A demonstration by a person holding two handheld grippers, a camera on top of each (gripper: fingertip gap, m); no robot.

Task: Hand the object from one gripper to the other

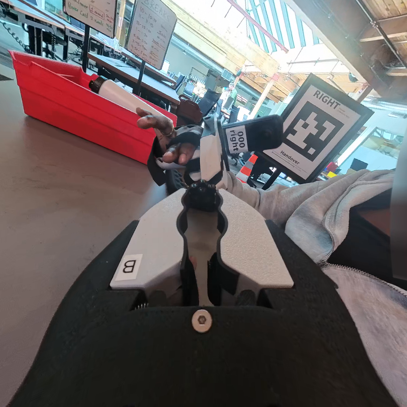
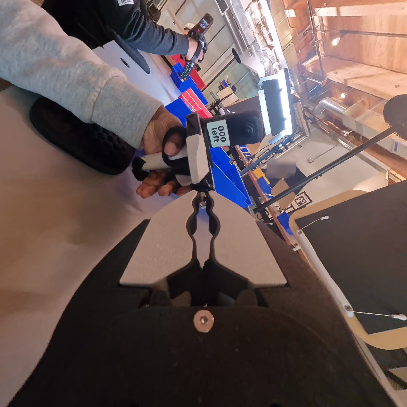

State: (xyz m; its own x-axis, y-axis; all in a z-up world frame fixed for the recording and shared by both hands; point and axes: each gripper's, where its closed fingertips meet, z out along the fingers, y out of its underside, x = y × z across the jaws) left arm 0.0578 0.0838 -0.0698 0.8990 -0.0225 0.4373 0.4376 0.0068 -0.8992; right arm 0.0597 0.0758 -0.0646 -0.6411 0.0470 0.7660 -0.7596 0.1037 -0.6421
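Black, a small knobbed object [image 1: 201,196] is sitting pinched at the tips of the left tongs [image 1: 201,193], mid-frame; the right tongs [image 1: 211,167] are meeting it from above. A red bin [image 1: 66,103] is resting on the desk [image 1: 55,198], upper left.

Right view: the right tongs [image 2: 203,198] are closing nearly shut on the object's brass end [image 2: 202,196], with the left tongs [image 2: 198,160] gripping its far side.

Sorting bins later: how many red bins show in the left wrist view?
1: a red bin on the table at upper left, with a white bottle lying in it. Others may be out of frame.
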